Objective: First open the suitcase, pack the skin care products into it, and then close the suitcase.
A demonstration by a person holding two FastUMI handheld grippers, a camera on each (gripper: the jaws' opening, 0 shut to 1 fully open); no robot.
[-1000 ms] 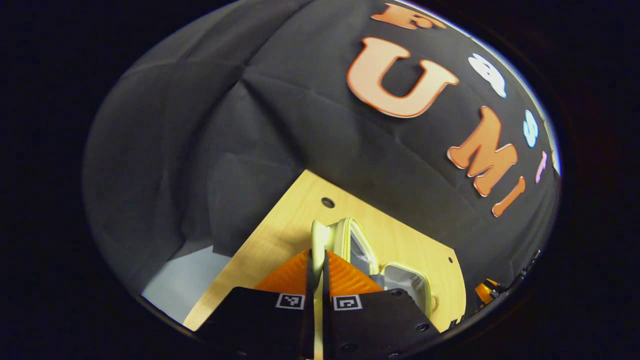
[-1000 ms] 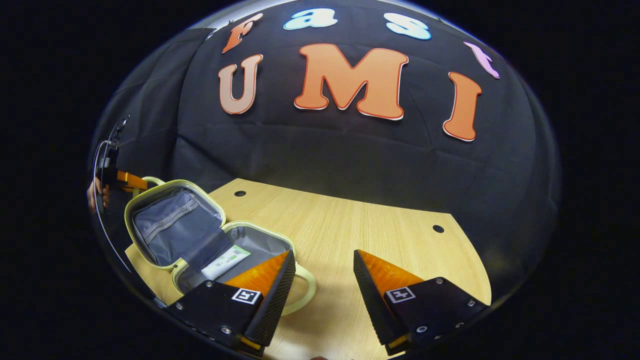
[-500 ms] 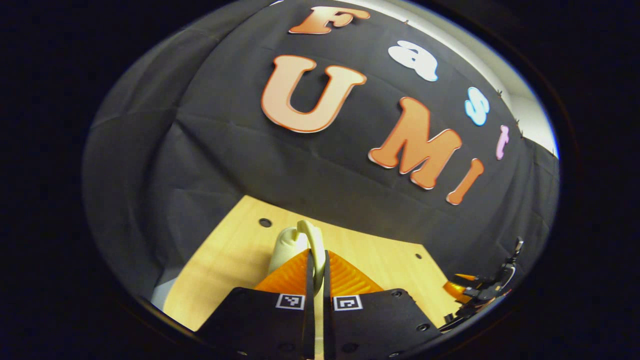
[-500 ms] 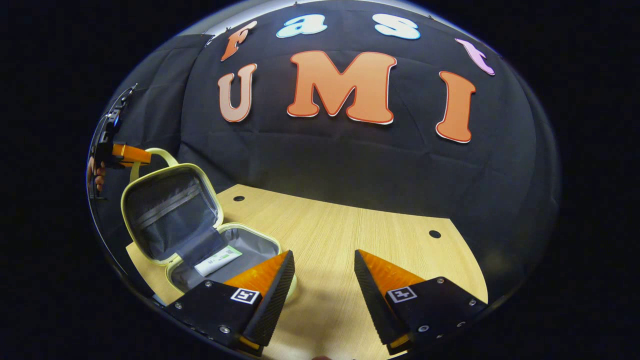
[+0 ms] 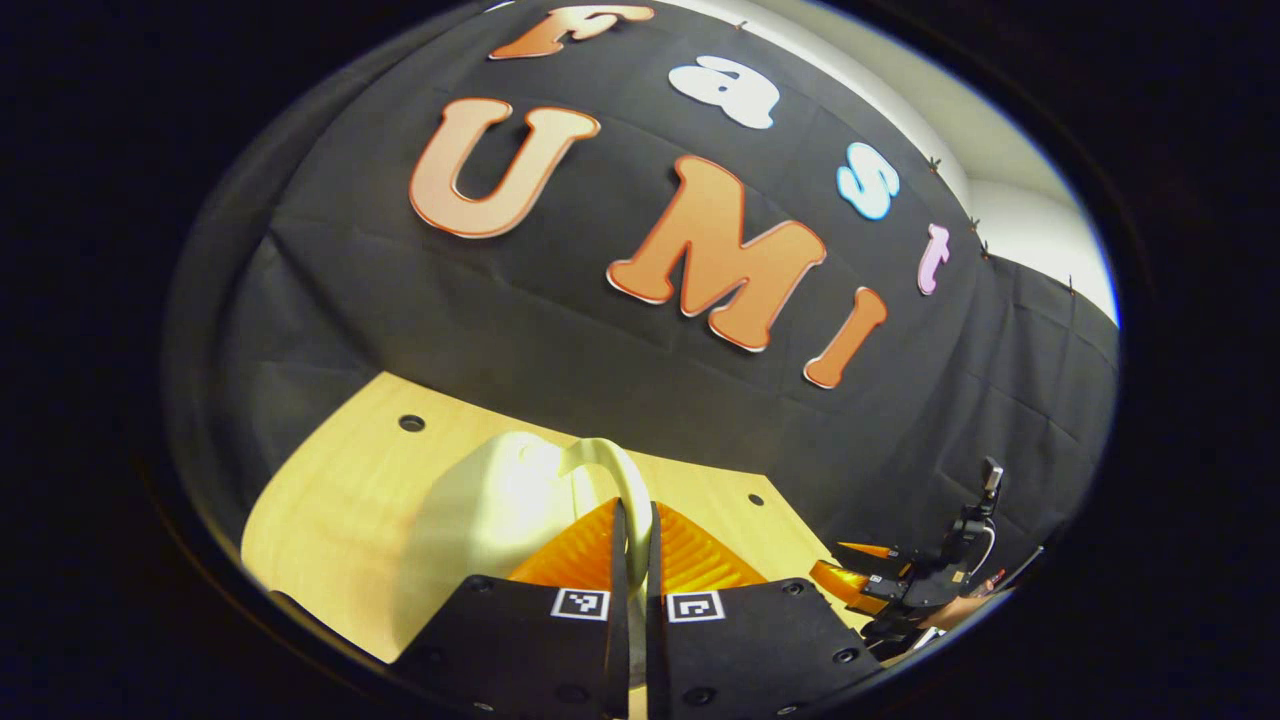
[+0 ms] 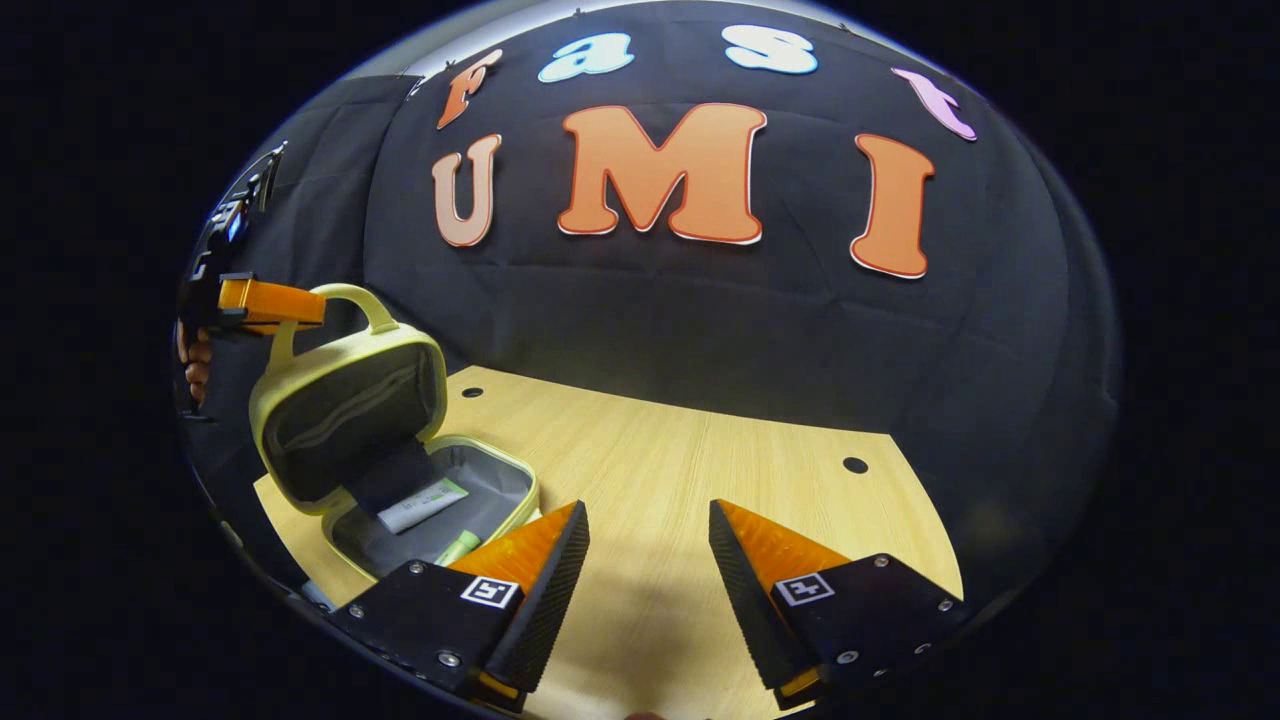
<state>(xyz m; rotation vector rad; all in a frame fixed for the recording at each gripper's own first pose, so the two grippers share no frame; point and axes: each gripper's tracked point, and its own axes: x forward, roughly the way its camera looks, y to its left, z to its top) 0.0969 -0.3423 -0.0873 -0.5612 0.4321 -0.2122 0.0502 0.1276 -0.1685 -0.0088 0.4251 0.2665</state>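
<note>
In the left gripper view, the left hand-held gripper [image 5: 630,545] is clenched on the pale yellow handle [image 5: 612,468] of the suitcase, its two fingers pressed together with the strap between them. Just beyond the fingers, at about 11 o'clock from them, the smooth cream outer shell of the lid [image 5: 480,510] now faces the camera; a second ago the lid stood edge-on there and the grey lining showed beside it. The lid has swung over toward the base.

In the right gripper view, the right hand-held gripper [image 6: 645,560] is released, its fingers spread wide over bare counter [image 6: 700,470] and grasping nothing, much as it was a second ago. At 9 o'clock from it lies the suitcase [image 6: 400,460], half closed: the base rests on the counter near its left edge, and the lid [image 6: 350,410] rises from the base's far left side, leaning over it. Earlier the lid lay back far more open. Inside the base lie a white tube [image 6: 422,505] and, just nearer, a small green tube [image 6: 458,547].

Farther off, at 10 o'clock, the left hand-held gripper [image 6: 272,302] pinches the handle [image 6: 345,300] at the lid's top, higher than before, with fingers of the person's hand [image 6: 195,355] behind it.

In the left gripper view, the right hand-held gripper [image 5: 870,575] shows at 4 o'clock, well apart.
</note>
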